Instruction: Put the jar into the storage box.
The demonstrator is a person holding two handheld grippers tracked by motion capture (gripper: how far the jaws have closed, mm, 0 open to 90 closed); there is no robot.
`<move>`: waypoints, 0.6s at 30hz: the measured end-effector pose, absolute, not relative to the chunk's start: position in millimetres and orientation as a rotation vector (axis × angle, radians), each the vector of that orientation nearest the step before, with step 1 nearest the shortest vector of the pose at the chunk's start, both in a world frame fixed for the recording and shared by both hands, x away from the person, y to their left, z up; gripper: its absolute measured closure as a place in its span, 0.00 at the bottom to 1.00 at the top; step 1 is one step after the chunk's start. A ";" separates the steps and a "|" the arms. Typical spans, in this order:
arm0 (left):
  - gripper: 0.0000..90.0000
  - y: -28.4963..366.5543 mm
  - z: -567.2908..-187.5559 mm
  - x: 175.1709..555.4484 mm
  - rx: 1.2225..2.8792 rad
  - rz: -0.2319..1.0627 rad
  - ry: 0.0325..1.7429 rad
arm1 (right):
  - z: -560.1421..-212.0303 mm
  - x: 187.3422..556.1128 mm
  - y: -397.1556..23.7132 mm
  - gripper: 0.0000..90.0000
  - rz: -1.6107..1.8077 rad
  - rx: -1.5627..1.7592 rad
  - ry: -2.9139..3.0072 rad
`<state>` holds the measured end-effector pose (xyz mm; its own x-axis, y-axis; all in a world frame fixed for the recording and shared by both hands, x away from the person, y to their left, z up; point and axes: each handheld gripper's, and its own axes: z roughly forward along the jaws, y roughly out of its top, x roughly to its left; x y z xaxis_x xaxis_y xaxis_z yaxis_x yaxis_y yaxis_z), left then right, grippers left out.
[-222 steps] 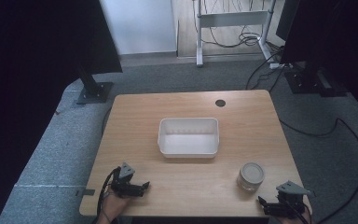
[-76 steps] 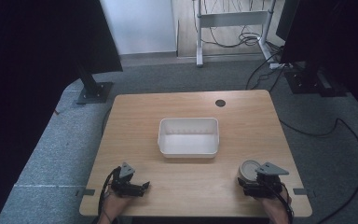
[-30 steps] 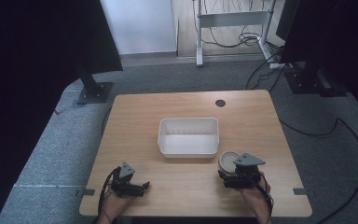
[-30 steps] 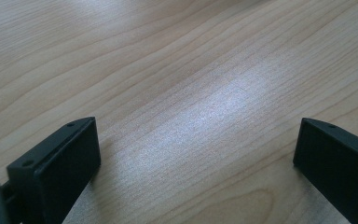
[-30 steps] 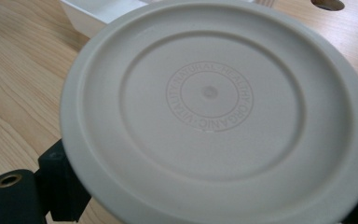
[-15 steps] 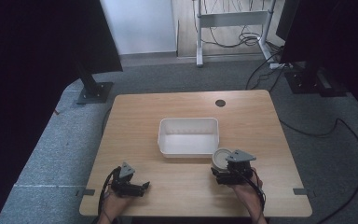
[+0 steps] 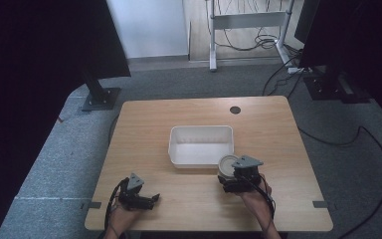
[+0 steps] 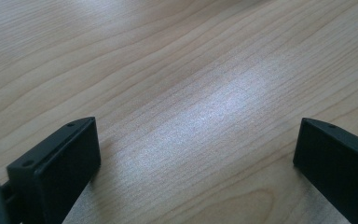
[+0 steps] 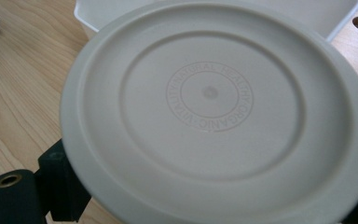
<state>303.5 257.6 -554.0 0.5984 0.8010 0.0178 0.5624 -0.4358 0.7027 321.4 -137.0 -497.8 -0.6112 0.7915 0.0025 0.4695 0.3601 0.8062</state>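
A round jar with a beige lid sits between the jaws of my right gripper, which is shut on it. The jar is just in front of the front right corner of the white bin. The lid bears a raised ring of lettering and hides the jar's body and most of the jaws. I cannot tell whether the jar touches the table. My left gripper rests at the table's front left, open, with bare wood between its jaws.
The wooden table has a round cable hole at the back. Grey carpet surrounds it, with cables on the right and a monitor stand base at the back left.
My right gripper came from the front right corner, closed on the jar and carried it left toward the bin's front right corner. The left gripper has stayed put.
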 end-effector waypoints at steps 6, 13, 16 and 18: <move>0.00 257.5 -553.9 303.4 2.162 0.463 1.075 | -494.0 325.8 -130.0 0.10 1.143 1.089 2.247; 0.00 257.6 -553.9 303.5 2.162 0.463 1.074 | -488.5 330.2 -123.0 0.10 1.150 1.073 2.248; 0.00 257.6 -553.9 303.5 2.162 0.463 1.074 | -486.7 332.9 -119.9 0.10 1.149 1.067 2.247; 0.00 257.5 -553.9 303.5 2.161 0.463 1.074 | -486.0 334.6 -118.5 0.10 1.147 1.065 2.247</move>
<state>303.5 257.5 -553.9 0.5979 0.8014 0.0180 0.5632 -0.4359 0.7020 334.6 -118.5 -486.0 -0.6296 0.7769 -0.0090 0.4482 0.3727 0.8125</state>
